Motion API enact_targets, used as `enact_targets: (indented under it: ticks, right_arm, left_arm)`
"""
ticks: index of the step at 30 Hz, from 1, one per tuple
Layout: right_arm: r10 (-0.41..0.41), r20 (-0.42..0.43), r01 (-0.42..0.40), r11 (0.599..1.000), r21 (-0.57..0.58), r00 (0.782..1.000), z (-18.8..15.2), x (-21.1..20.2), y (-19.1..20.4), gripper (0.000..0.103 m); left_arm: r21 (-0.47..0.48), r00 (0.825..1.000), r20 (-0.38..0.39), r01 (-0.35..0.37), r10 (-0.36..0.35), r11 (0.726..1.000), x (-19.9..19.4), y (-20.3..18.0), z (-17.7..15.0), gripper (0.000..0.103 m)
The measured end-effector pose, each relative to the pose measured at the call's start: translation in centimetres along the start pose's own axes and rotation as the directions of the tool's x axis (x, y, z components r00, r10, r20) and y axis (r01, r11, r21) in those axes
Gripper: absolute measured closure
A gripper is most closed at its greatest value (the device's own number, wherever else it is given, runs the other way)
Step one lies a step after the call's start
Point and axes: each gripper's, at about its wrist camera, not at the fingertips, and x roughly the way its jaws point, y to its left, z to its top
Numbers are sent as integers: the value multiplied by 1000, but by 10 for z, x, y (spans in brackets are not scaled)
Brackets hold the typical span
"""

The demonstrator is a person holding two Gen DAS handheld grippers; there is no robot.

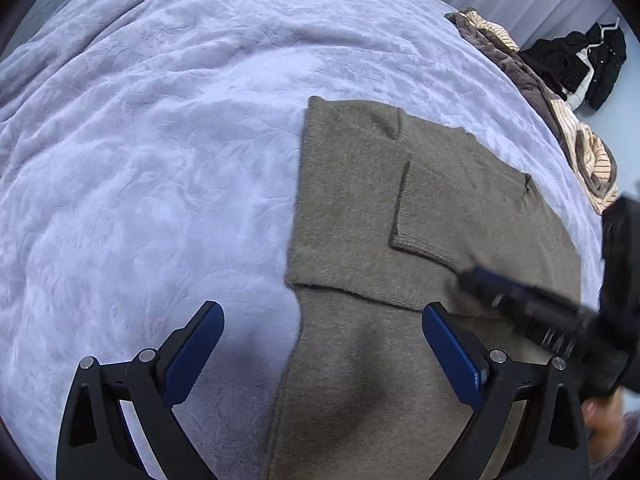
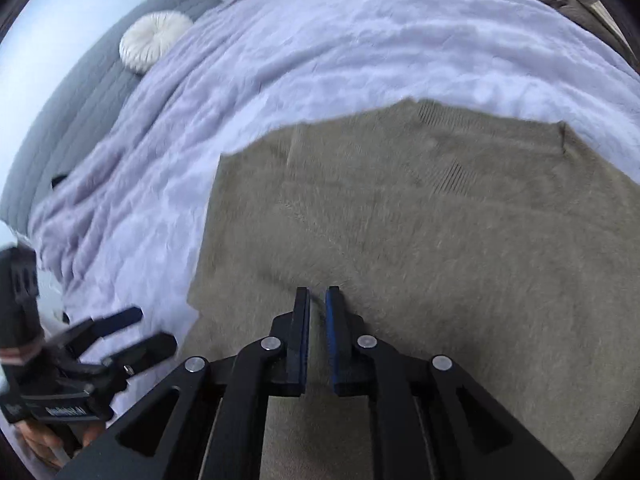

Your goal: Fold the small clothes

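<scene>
On bed (image 1: 160,140) | sweater (image 1: 360,200) partly folded, sleeves tucked | left claw (image 1: 322,352) wide open, empty | right claw (image 2: 318,320) nearly closed, holding nothing | final folds remain

White lettering runs along the body of the left gripper (image 2: 136,334); too blurred to read. Nothing else carries text.

Sweater (image 1: 432,216): plain olive-taupe knit, no print; blanket (image 1: 168,128): pale lavender with a tone-on-tone embossed leaf texture; round cushion (image 2: 154,46): cream-white, radially pleated; headboard (image 2: 68,120): grey, quilted in lines; heap of clothes (image 1: 576,136): brown with cream-and-dark stripes; hanging garment (image 1: 600,60): black; left gripper (image 1: 324,356) and right gripper (image 2: 318,340): black frames, blue pads.
</scene>
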Motion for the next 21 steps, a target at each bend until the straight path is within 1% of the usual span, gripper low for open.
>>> enact_targets:
  ticks: [1, 2, 5, 8, 11, 13, 14, 15, 16, 17, 18, 19, 21]
  right_arm:
    - [2, -3, -2, 1000, -9, 1000, -6, -1, 2, 60]
    - [15, 1, -15, 1000, -12, 1000, -13, -5, 2, 57]
    - [26, 24, -27, 999, 40, 999, -30, -26, -14, 57]
    - [68, 55, -77, 977, 201, 996, -51, -53, -53, 57]
    - [99, 102, -130, 920, 370, 990, -78, -81, -103, 57]
    - [110, 155, -171, 868, 466, 982, -97, -96, -132, 57]
    - [110, 175, -184, 845, 502, 978, -104, -99, -142, 56]
    - [106, 196, -198, 817, 542, 975, -112, -103, -153, 56]
    - [97, 221, -212, 779, 590, 971, -123, -107, -166, 56]
    - [86, 239, -221, 749, 625, 967, -131, -111, -177, 55]
    - [72, 258, -229, 720, 655, 963, -138, -110, -183, 55]
    - [54, 287, -246, 678, 693, 957, -147, -112, -193, 55]
    - [42, 335, -290, 609, 739, 941, -158, -113, -206, 55]
  left_arm:
    - [6, 1000, -2, 13, -13, 1000, 0, -2, 0, 3]
    - [18, 999, -9, 36, -35, 999, 3, -8, 3, 3]
    - [30, 994, -44, 97, -96, 995, 16, -24, 11, 3]
    - [36, 983, -73, 170, -167, 985, 32, -44, 26, 3]
    - [7, 969, -105, 224, -222, 975, 53, -56, 43, 3]
    - [-12, 966, -131, 223, -223, 975, 65, -61, 50, 4]
    - [-16, 966, -148, 213, -213, 977, 71, -65, 53, 7]
    - [-9, 965, -153, 212, -211, 977, 74, -68, 55, 23]
    - [12, 965, -163, 212, -207, 977, 76, -74, 56, 32]
    - [47, 965, -174, 210, -199, 977, 76, -80, 58, 61]
    - [80, 960, -188, 227, -209, 971, 77, -86, 58, 90]
    - [89, 953, -202, 249, -227, 964, 77, -89, 59, 90]
    - [109, 955, -154, 271, -253, 956, 62, -94, 63, 90]
